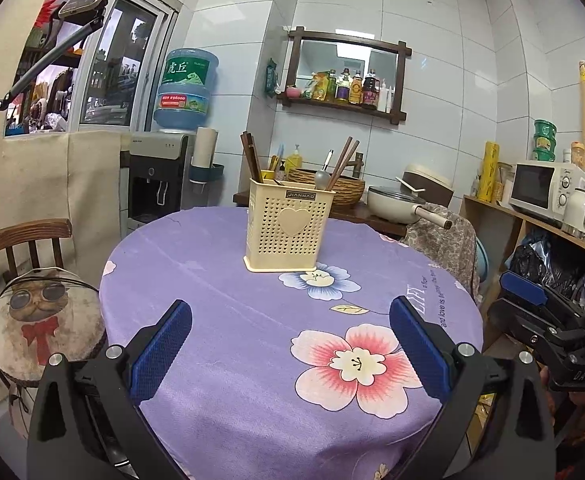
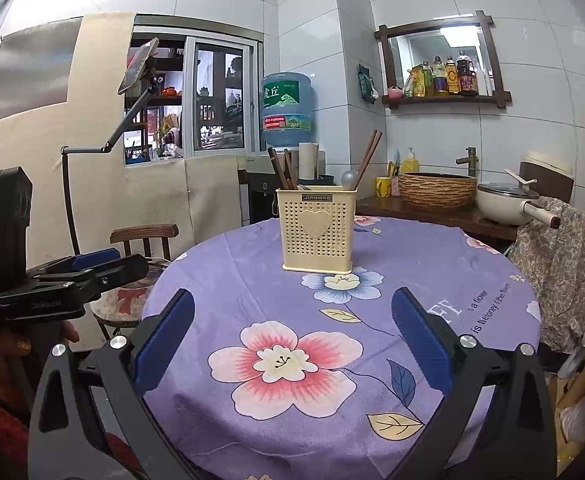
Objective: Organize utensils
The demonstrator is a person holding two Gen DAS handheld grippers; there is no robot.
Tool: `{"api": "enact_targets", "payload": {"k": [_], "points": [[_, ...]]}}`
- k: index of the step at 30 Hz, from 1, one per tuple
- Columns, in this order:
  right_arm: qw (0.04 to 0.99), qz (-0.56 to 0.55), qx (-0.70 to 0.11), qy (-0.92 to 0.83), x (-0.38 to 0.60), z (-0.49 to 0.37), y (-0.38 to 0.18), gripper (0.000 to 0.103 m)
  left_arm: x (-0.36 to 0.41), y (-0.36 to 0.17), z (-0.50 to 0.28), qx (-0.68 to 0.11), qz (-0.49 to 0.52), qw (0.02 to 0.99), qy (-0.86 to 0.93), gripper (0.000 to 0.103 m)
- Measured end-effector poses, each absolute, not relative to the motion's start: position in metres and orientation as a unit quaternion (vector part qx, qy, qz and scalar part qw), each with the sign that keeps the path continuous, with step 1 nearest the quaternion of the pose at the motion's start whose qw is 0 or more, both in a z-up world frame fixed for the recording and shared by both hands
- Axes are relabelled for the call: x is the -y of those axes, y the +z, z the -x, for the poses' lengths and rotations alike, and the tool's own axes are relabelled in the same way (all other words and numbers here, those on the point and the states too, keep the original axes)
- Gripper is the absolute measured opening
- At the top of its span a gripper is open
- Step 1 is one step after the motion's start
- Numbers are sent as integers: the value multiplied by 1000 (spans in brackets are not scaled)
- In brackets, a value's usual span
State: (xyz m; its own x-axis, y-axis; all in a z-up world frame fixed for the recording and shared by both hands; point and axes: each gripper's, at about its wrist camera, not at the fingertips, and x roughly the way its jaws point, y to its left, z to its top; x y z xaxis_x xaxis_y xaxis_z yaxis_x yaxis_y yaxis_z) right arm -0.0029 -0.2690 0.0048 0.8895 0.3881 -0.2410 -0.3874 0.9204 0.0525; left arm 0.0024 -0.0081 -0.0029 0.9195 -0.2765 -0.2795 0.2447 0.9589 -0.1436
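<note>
White wall tiles back a round table (image 1: 220, 280) under a purple flowered cloth. At far left a wooden chair (image 1: 32, 236) carries a cat cushion, with a water dispenser (image 1: 156, 184) behind it. The left gripper (image 1: 290, 354) hovers over the table's near edge, fingers spread wide, holding nothing. At mid-table stands a cream holder (image 1: 288, 232), upright, with chopsticks (image 1: 252, 158) and a spoon (image 1: 322, 178) already in it. The right gripper (image 2: 292, 350) is likewise wide open and empty. A microwave (image 1: 540, 188) sits far right.
</note>
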Motion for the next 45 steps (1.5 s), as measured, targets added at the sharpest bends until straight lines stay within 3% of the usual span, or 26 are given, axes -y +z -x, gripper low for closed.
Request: {"api": "enact_targets", "payload": {"k": [45], "points": [[972, -13, -136, 192, 270, -1, -2, 97, 5, -6, -5, -172, 71, 975, -124, 97]]}}
